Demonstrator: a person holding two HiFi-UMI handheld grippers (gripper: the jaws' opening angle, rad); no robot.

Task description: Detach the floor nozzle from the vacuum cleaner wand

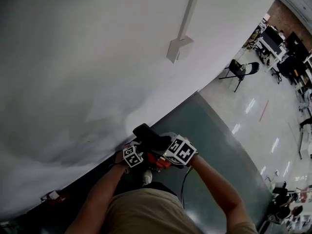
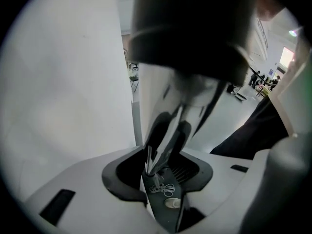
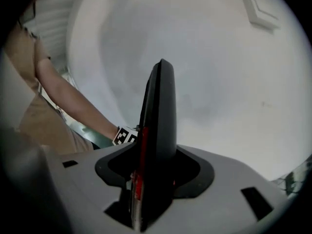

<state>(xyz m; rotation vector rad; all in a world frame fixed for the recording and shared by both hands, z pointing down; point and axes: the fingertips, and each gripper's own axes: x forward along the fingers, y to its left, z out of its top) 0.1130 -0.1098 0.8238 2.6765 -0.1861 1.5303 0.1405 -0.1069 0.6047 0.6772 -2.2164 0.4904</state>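
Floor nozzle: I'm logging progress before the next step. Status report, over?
Left gripper shut on white-and-black vacuum piece. Right gripper shut on black red-edged part. Nozzle itself not identifiable. Wall close ahead.

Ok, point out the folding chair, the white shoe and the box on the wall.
folding chair (image 1: 238, 68), head view, its seat.
white shoe (image 1: 147, 178), head view, its upper.
wall box (image 1: 179, 48), head view, its front face.
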